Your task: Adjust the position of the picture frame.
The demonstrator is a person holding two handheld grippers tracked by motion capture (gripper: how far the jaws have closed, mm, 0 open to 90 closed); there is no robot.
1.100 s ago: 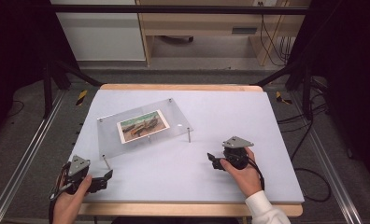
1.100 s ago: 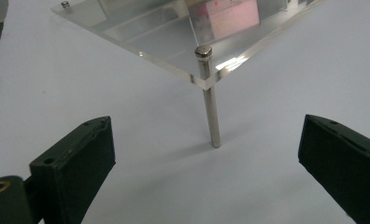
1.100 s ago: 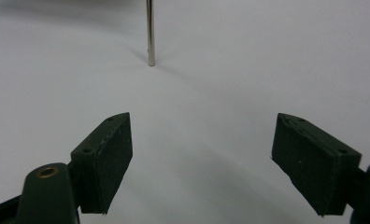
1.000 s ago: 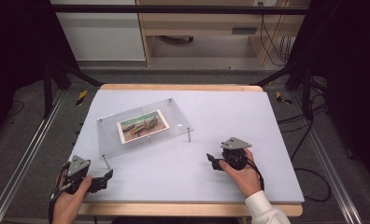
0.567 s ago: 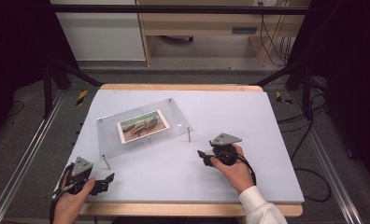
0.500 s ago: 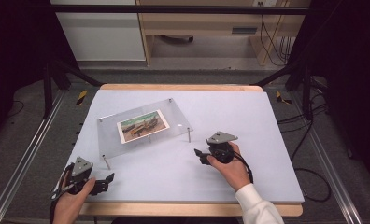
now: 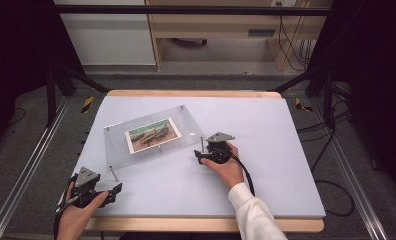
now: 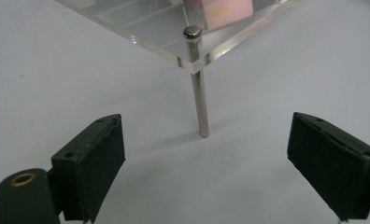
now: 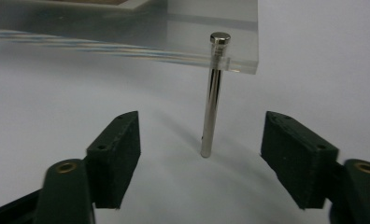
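Pale grey matting covers the table (image 7: 266,150), ringed by dark floor and black frame rails. Left of centre stands a clear acrylic panel (image 7: 156,136) raised on thin metal legs, a printed picture (image 7: 153,134) lying on it. Just beside its right front leg (image 9: 212,93), the right gripper (image 7: 202,156) has its 2 jaws spread wide. By the left front leg (image 8: 198,84), the left gripper (image 7: 115,191) is equally wide, touching nothing.

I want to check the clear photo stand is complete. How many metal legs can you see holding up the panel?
3 for sure: one at the near-left corner, one at the near-right corner, and one under the panel's middle. A cap shows at the far-right corner; legs at the far corners may be hidden.
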